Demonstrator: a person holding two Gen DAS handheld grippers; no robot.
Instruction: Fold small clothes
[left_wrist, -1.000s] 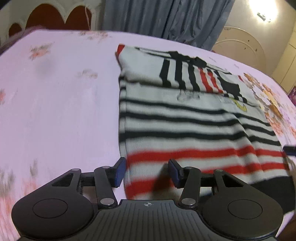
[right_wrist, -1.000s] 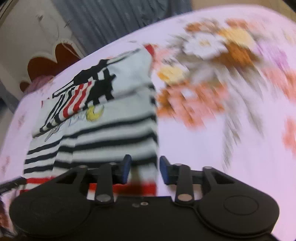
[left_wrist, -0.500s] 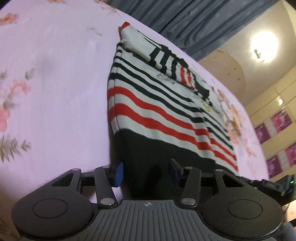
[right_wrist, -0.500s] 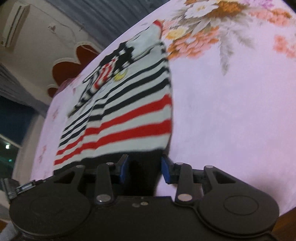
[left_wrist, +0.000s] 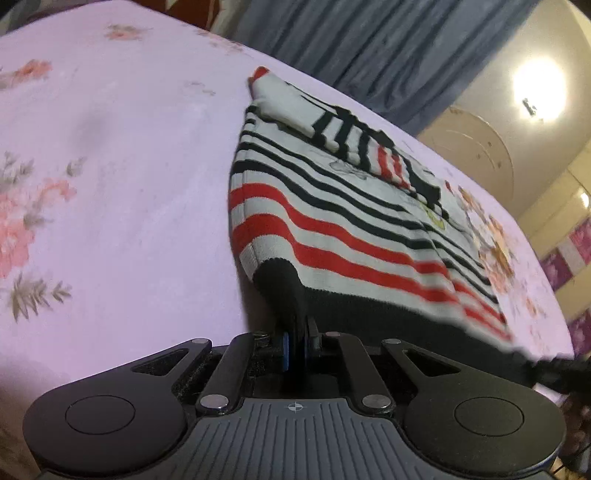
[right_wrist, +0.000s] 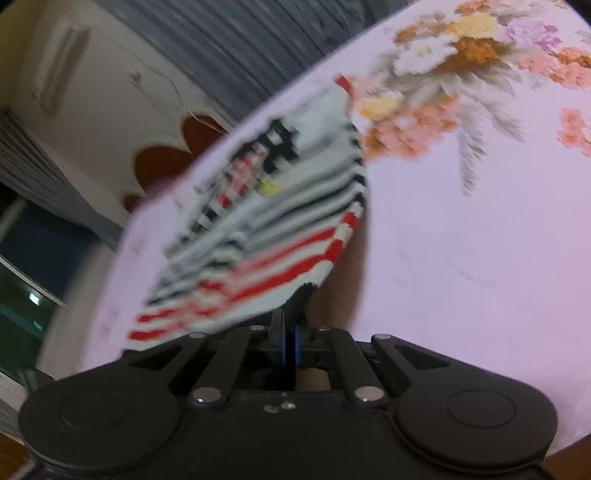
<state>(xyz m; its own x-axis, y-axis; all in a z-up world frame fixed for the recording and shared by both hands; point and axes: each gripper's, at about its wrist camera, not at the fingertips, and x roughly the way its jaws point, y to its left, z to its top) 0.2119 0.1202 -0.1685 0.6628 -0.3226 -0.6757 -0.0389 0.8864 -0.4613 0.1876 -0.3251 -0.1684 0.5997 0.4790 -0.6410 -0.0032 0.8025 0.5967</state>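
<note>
A small striped sweater (left_wrist: 354, 206), white with black and red stripes and a black hem, lies on the pink floral bedsheet (left_wrist: 110, 166), sleeves folded across its top. My left gripper (left_wrist: 295, 347) is shut on the hem's left corner, lifting it slightly. In the right wrist view the sweater (right_wrist: 280, 229) is blurred. My right gripper (right_wrist: 290, 347) is shut on the hem's right corner, which is raised off the bed.
The bedsheet (right_wrist: 480, 240) has a large flower print (right_wrist: 443, 66) right of the sweater. Grey curtains (left_wrist: 388, 48) hang beyond the bed's far edge. A carved headboard (right_wrist: 166, 158) and a dark window (right_wrist: 33, 277) stand at the left.
Both grippers have gone from open around the black hem to shut on its corners. The hem edge is now lifted off the bed.
</note>
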